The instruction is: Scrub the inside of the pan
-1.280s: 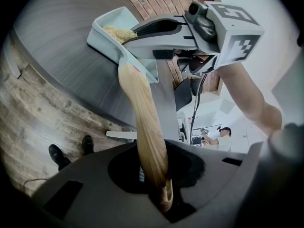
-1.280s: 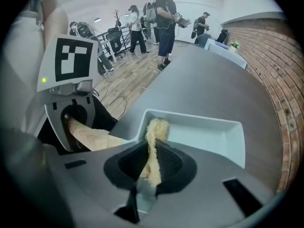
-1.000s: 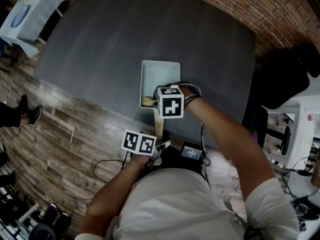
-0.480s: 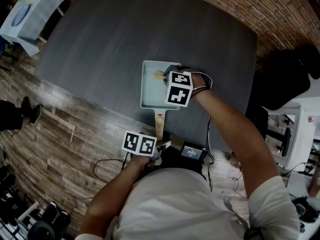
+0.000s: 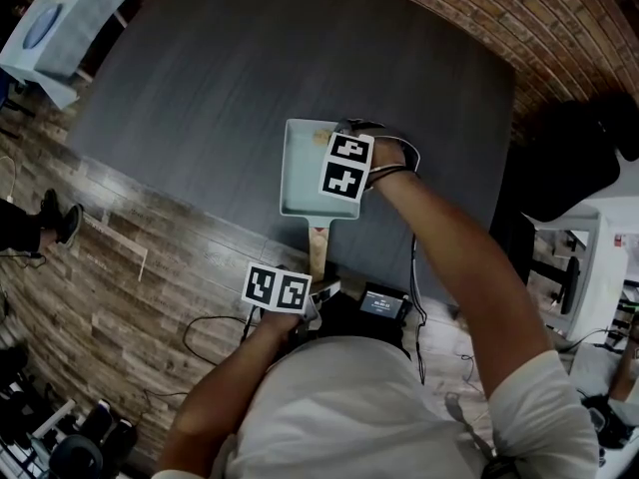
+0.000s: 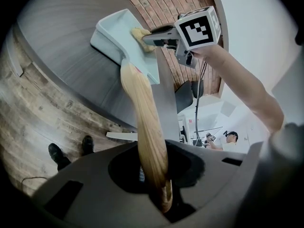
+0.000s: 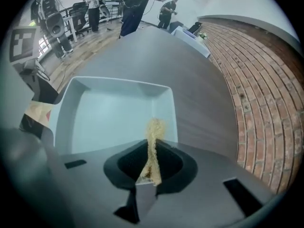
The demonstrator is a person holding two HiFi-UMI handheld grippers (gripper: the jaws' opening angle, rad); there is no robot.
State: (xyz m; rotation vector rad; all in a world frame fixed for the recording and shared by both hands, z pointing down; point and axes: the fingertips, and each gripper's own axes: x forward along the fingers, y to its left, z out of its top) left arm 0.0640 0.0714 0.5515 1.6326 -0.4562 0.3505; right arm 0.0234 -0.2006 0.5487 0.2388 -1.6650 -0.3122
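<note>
Scrubber point(image 7: 154, 127) is clamped between right gripper's point(image 7: 148, 177) jaws and has been swept from the pan's point(image 5: 300, 173) near end to its far end. Handle point(image 6: 145, 127) is pinched tight by left gripper point(image 6: 159, 189), unmoved. Pan is steadied at desk's point(image 5: 220, 58) near edge, handle overhanging. Scrubbing is judged underway, floor partly covered.

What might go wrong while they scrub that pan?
The pan sits at the near edge of the table, steadied only by the left tool on its handle; a hard push may twist it. The right tool pinches a thin scrubber, which might slip out.
</note>
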